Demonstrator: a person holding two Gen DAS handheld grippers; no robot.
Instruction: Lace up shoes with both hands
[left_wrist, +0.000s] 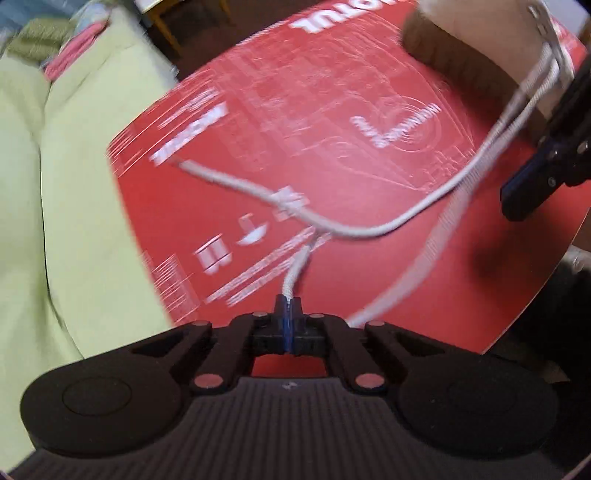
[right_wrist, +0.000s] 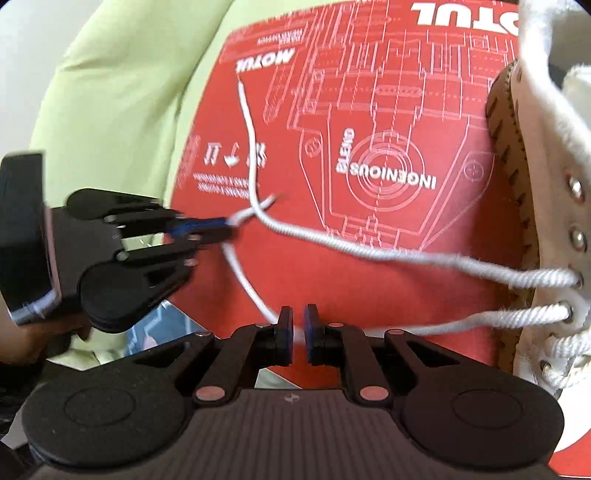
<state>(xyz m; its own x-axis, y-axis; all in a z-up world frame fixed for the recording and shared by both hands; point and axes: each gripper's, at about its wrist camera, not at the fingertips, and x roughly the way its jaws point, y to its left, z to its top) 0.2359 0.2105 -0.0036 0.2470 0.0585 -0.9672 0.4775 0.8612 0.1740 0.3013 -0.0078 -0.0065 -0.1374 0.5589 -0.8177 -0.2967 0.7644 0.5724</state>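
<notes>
Left wrist view: left tongs (left_wrist: 287, 306) clamped shut on a white lace end (left_wrist: 295, 273), presumably to keep the tip under control for threading. Blurred by motion. Beyond the tip, another stretch of white lace (left_wrist: 369, 230) crossing the red printed board (left_wrist: 258, 110), draped loose back toward the shoe (left_wrist: 480, 33) at the upper right. Right tongs (left_wrist: 532, 177) visible at the right edge, dark, clear of the lace.

Right wrist view: right tongs (right_wrist: 298, 325) parted a narrow way, nothing pinched between the pads; one lace strand passing just under and behind them. Likely freed so as to take a new hold. Left tongs (right_wrist: 221, 227) at the left, pinching the lace near where two strands cross.

White canvas shoe (right_wrist: 546, 184) lying on the red board at the right edge, tan sole (right_wrist: 506, 122) facing the board's middle. Metal eyelets (right_wrist: 576, 236) in a row; lower ones already laced, two strands leaving the eyelets, upper ones bare. Pale green cushion (right_wrist: 129, 92) behind.
</notes>
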